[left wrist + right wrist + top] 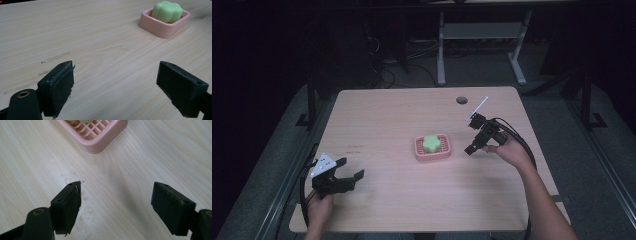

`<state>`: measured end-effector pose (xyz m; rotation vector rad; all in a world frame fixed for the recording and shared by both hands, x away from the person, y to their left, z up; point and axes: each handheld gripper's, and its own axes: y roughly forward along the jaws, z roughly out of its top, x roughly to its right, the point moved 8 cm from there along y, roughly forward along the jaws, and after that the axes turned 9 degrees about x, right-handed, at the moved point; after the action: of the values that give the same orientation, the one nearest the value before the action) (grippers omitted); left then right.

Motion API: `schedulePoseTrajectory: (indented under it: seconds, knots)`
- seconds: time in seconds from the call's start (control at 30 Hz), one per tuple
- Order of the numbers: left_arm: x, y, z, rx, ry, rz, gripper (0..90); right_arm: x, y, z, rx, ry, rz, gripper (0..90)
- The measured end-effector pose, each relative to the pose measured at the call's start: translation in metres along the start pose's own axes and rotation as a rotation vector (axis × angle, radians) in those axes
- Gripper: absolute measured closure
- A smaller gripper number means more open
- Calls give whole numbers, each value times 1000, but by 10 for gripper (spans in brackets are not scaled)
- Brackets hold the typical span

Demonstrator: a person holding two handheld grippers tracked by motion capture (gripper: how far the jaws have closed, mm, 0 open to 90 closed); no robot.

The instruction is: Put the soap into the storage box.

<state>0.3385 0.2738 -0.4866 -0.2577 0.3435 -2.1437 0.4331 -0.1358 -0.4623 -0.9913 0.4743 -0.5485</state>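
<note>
A pink slotted soap dish [432,148] sits near the table's middle with a green lobed soap [430,143] in it. The left gripper view shows that dish [163,25] and soap [167,11] far off at the upper right. My left gripper [352,175] rests low near the front left edge, open and empty, jaws wide apart [116,82]. My right gripper [471,148] hovers just right of the dish, open with nothing between its jaws [116,202]; the dish corner [97,135] lies just beyond its tips.
The light wooden table [387,115] has a round cable hole [462,100] at the back right. Desk legs [441,45] and cables stand on the dark floor behind. Black cables trail from both grippers off the table's front.
</note>
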Motion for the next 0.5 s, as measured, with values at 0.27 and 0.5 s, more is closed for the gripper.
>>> schedulePoseTrajectory:
  seconds: [0.27,0.5]
  knots:
    - [0,0,0,-1,0,-1,141,0,0,-9,0,2,6,240]
    - [0,0,0,-4,0,-1,141,-1,-2,-17,3,4,7,240]
